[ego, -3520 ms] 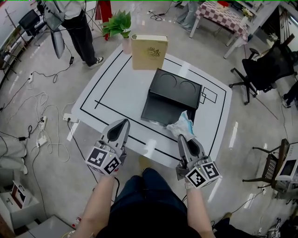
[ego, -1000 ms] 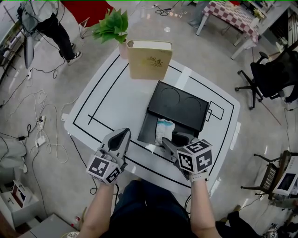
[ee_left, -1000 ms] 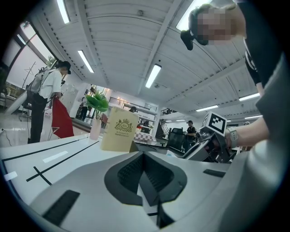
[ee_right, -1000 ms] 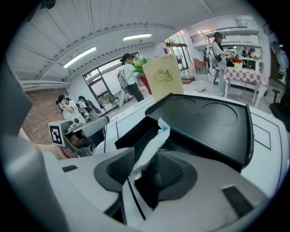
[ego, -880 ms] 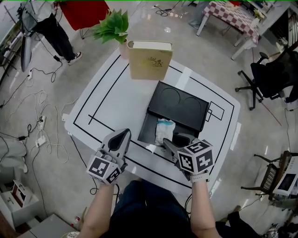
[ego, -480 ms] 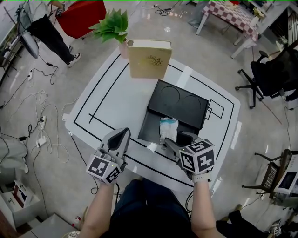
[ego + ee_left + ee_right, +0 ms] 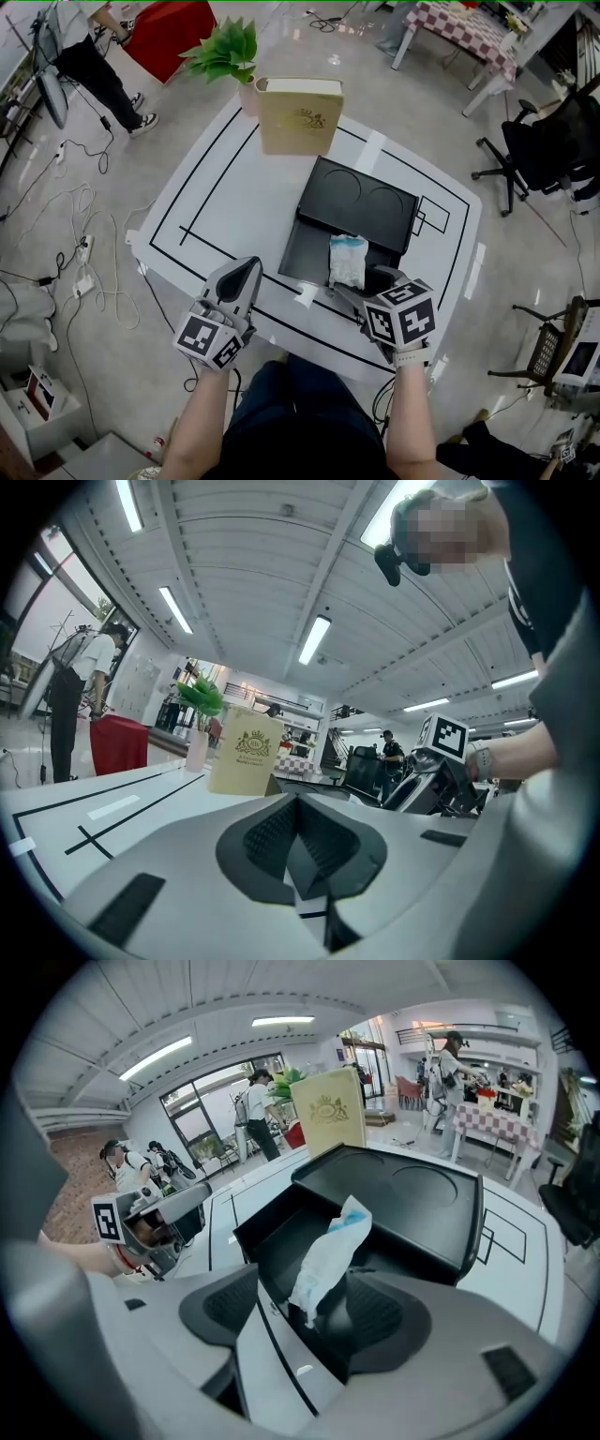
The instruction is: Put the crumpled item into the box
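Note:
The crumpled white-and-blue item stands in the tray of the open black box, near its front right corner; the box's lid lies back behind it. My right gripper reaches over the box's front edge, its jaws opening. In the right gripper view the item stands loose between the wide-apart pads, which do not press on it; the right gripper is open. My left gripper hovers over the table's front edge, left of the box, shut and holding nothing.
A cream book stands upright at the far side of the white table, with a potted plant behind it. Black tape lines mark the tabletop. An office chair stands right; cables lie on the floor to the left.
The right gripper carried the item from the box's front right corner into the tray, then its jaws spread and the item came free. The left gripper stayed put.

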### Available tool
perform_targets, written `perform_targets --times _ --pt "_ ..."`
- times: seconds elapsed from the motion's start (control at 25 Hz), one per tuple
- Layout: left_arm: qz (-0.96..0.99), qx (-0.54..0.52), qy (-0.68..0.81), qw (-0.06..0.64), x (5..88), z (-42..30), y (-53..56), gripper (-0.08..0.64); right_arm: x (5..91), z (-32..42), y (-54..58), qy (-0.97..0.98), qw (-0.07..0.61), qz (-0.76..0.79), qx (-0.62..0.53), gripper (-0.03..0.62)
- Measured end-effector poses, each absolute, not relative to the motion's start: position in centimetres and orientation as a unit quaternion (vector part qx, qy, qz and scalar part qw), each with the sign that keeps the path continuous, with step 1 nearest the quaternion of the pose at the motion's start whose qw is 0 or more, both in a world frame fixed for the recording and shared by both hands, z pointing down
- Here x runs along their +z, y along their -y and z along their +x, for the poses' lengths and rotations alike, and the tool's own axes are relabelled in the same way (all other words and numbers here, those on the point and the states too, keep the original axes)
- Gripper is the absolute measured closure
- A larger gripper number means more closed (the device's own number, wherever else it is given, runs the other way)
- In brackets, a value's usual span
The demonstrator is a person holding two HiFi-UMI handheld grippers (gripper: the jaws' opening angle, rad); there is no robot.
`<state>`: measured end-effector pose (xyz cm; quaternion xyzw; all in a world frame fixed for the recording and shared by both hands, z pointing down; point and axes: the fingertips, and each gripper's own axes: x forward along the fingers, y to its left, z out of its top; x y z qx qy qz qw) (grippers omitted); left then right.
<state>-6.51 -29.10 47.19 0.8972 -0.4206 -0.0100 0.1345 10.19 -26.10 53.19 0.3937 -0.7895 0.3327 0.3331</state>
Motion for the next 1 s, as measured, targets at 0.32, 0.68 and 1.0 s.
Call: perform_targets --times 0.32,0.68,1.0 --pt "0.898 -0.009 0.420 0.133 47.1 -6.8 28.1 0.559 53.8 10.8 24.6 0.775 0.371 0.399 0.320 0.200" --pt "0.900 -0.008 0.416 0.133 46.8 -6.2 27.1 0.559 54.4 11.8 23.0 0.758 0.440 0.404 0.262 0.161" --pt "0.903 -0.005 0.409 0.131 46.6 -5.3 26.4 0.558 53.4 12.2 22.3 0.777 0.404 0.414 0.248 0.306"
